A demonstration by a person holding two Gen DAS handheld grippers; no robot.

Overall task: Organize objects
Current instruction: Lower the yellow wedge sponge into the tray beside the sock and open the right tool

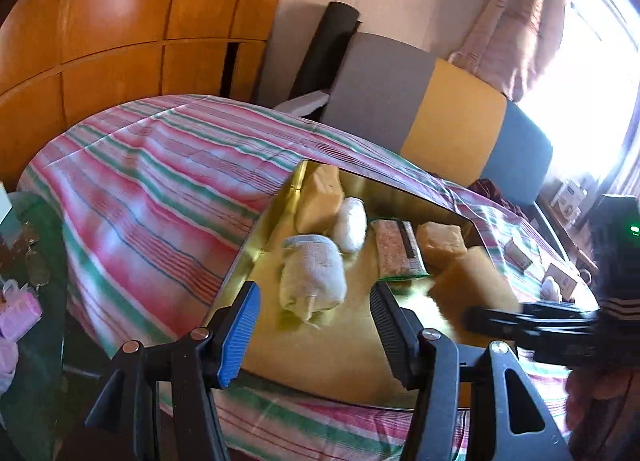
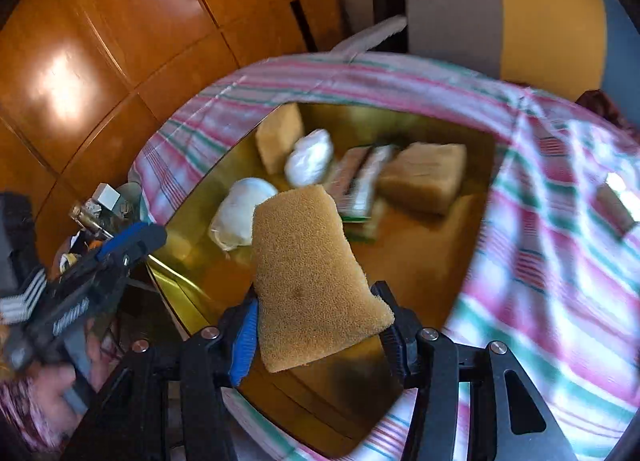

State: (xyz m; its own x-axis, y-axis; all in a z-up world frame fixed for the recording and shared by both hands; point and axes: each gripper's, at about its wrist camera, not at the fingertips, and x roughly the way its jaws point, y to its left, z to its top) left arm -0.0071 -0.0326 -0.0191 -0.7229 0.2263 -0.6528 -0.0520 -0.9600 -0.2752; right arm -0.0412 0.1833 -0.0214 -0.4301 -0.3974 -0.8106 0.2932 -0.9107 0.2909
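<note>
Striped pink, green and white bedding (image 1: 152, 189) covers a bed backed by orange wooden cupboards (image 1: 100, 41), and a gold tray (image 2: 420, 253) lies on it. The right gripper (image 2: 316, 325) is clamped on a tan sponge (image 2: 308, 273), pinched at its lower edge so most of it sticks out ahead of the jaws and hangs over the tray's near half. Beyond it on the tray sit two white cloth rolls (image 2: 240, 217), a green-edged scouring pad (image 2: 360, 189) and two more sponges (image 2: 424, 177). The left gripper (image 1: 316, 325) hovers over the tray's near edge with its jaws apart and nothing between them, a rolled grey-white cloth (image 1: 314, 277) just ahead of its fingers. The sponge is held only by a corner, so I judge it could twist or slip free if swung quickly, landing on the rolls or off the tray. Both grippers are close together above the tray, and they could knock each other. To the right gripper's far right small boxes (image 1: 520, 255) rest on the bedding; their print is too blurred to read.
</note>
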